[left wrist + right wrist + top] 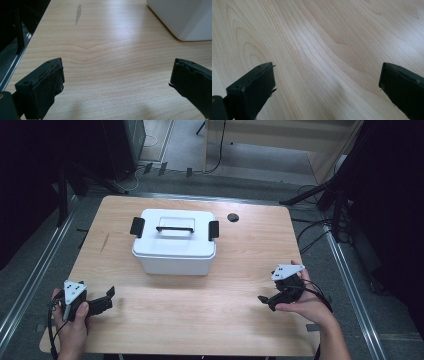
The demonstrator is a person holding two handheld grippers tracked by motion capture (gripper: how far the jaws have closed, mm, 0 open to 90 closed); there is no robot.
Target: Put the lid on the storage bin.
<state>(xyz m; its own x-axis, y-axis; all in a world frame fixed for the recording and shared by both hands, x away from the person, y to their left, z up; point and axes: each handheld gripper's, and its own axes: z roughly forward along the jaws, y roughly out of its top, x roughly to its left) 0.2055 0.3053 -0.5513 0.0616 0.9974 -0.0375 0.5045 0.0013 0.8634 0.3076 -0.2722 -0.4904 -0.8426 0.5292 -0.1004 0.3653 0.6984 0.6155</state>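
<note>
White storage box with a flat lid sits on the wooden tabletop, a little left of the middle and toward the far side; a black carry handle lies across the lid, and a black latch clips each short end. Its lower corner shows at the upper right of the left gripper view. A small black round spot lies on the tabletop just beyond the box's right end. The left gripper is held in the person's left hand near the front left corner, well apart from the box; its jaws stand wide apart in the left gripper view, with bare wood between them. The right gripper rests in the person's right hand near the front right edge, likewise well clear of the box, its jaws spread wide over bare wood grain and grasping nothing.
</note>
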